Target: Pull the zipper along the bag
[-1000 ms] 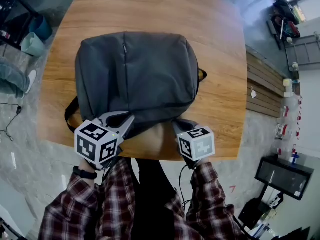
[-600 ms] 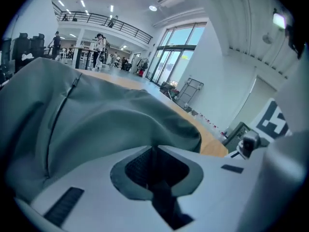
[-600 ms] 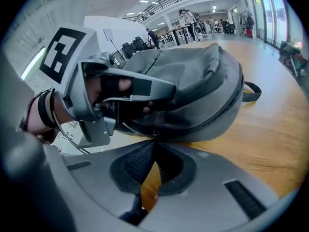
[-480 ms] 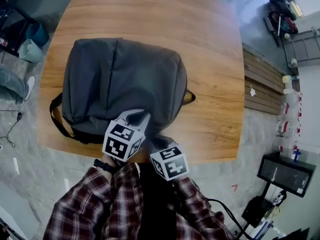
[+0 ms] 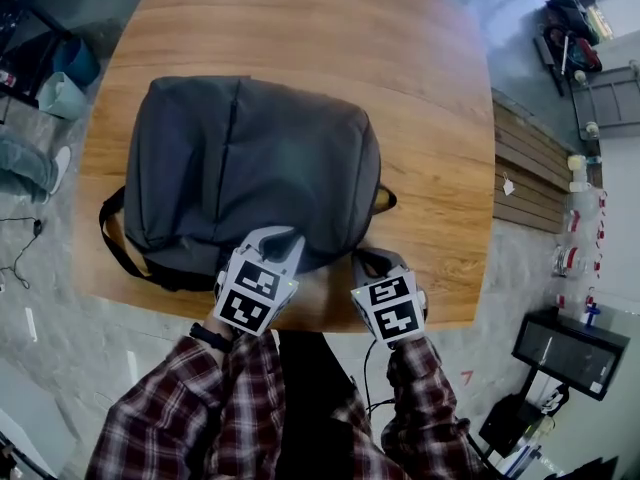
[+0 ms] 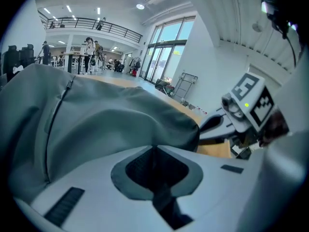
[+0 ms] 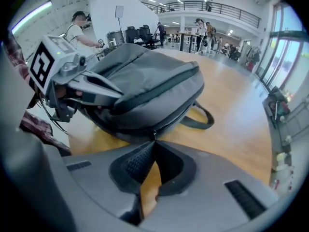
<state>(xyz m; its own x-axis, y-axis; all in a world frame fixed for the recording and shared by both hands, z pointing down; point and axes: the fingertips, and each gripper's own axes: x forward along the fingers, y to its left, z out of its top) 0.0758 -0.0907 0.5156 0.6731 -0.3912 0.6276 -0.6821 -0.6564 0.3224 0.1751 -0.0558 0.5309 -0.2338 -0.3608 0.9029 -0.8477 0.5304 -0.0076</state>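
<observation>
Left gripper (image 5: 272, 240): jaws are pinching together on the bag's near edge.
Bag (image 5: 250, 158): is lying flat on the wooden table (image 5: 430, 118), toward its front edge.
Right gripper (image 5: 368, 260): jaws are clamping the zipper pull (image 7: 154, 137) at the bag's near right corner.

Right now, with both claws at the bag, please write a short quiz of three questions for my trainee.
1. True or false: the grey backpack lies on the floor.
2. What does the right claw pinch? A) a shoulder strap B) the zipper pull C) nothing
3. Fill in: the left claw is ___ on the near edge of the grey backpack.

Key:
1. False. It lies on the wooden table.
2. B.
3. shut.
</observation>
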